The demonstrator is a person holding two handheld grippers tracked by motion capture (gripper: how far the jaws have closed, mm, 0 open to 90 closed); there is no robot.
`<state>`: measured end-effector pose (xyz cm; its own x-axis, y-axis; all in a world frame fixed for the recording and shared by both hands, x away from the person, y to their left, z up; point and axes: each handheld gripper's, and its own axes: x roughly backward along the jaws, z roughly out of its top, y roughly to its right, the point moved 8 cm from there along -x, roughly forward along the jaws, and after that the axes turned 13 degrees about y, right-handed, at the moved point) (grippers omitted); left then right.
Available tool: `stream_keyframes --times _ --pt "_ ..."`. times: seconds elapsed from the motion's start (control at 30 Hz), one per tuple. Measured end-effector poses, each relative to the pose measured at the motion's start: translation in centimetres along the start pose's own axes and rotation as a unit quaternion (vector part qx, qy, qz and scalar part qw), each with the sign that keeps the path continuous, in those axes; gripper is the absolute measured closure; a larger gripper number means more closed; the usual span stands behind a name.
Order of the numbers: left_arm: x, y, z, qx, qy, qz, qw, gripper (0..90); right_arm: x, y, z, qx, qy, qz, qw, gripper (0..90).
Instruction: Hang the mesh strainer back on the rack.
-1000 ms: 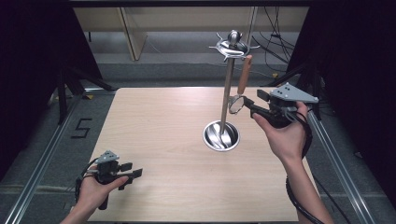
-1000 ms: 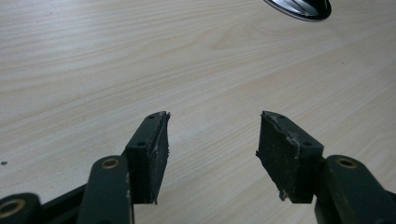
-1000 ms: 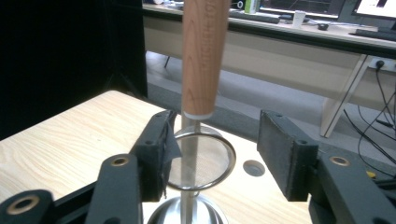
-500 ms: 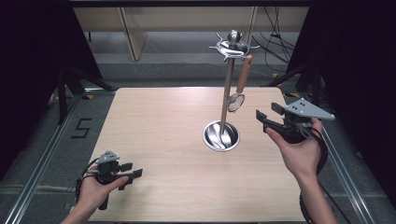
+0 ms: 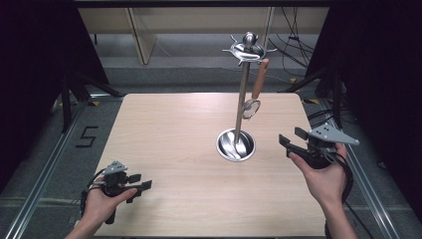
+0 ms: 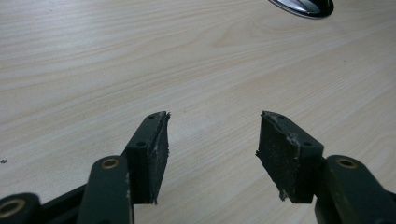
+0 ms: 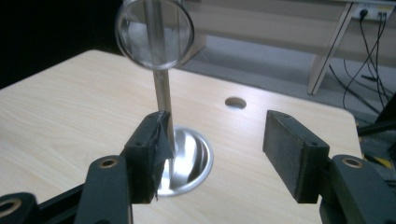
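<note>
Strainer (image 5: 251, 107) with a wooden handle hangs from our steel rack (image 5: 242, 89), near the far right corner of the surface (image 5: 164, 129). Our right hand-held gripper (image 5: 291, 139), jaws just opened and empty, sits by the right edge; our left hand-held gripper (image 5: 144, 185), jaws apart, near the left corner.

The high view looks forward and down from above the person's side, taking in the whole wooden table (image 5: 174, 149), with the utensil stand (image 5: 242, 99) toward 1 o'clock of the table's middle. The left gripper view rides low and close over the tabletop (image 6: 140, 56), facing the rim of the stand's round base (image 6: 303, 5) at its 1 o'clock. The right gripper view sits near the stand, looking level across the table; the hanging strainer (image 7: 154, 32) is at 11 o'clock. All three views share the stand's base (image 7: 187, 158) and the wood around it.
</note>
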<state>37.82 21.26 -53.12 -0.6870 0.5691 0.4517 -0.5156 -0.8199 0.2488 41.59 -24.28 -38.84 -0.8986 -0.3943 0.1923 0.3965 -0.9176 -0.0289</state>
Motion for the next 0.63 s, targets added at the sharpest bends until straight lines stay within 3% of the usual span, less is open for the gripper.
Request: stream_keyframes --times 0.03,0.1,0.17,0.27,0.4,0.47,0.53,0.63 --pt "0.0 0.0 0.0 0.001 0.000 0.000 1.0000 42.0 -0.1 0.2 -0.4 0.010 0.005 0.006 0.9999 41.3" --pt "0.0 0.0 0.0 0.001 0.000 0.000 1.0000 41.9 -0.1 0.2 -1.3 -0.003 -0.001 0.003 1.0000 41.3" --pt "0.0 0.0 0.0 0.000 -0.001 0.000 1.0000 41.9 -0.1 0.5 -2.4 0.005 -0.012 0.009 0.9999 41.5" --pt "-0.1 0.0 0.0 0.006 0.004 0.001 1.0000 42.0 0.1 0.6 -4.3 -0.015 -0.020 -0.003 0.9997 41.8" --pt "0.0 0.0 0.0 -0.001 -0.002 -0.001 1.0000 42.0 0.1 1.1 -6.5 -0.020 -0.038 -0.007 0.9991 42.0" --pt "0.0 0.0 0.0 -0.002 -0.002 -0.001 1.0000 42.1 0.1 1.7 -7.0 -0.008 -0.041 -0.012 0.9991 42.1" --pt "0.0 0.0 0.0 -0.002 -0.002 -0.001 1.0000 42.1 0.2 1.5 -7.5 -0.028 -0.047 -0.016 0.9984 42.1" --pt "0.0 0.1 0.1 -0.001 0.001 -0.001 1.0000 42.0 0.1 1.8 -7.5 -0.020 -0.040 -0.017 0.9989 42.5"
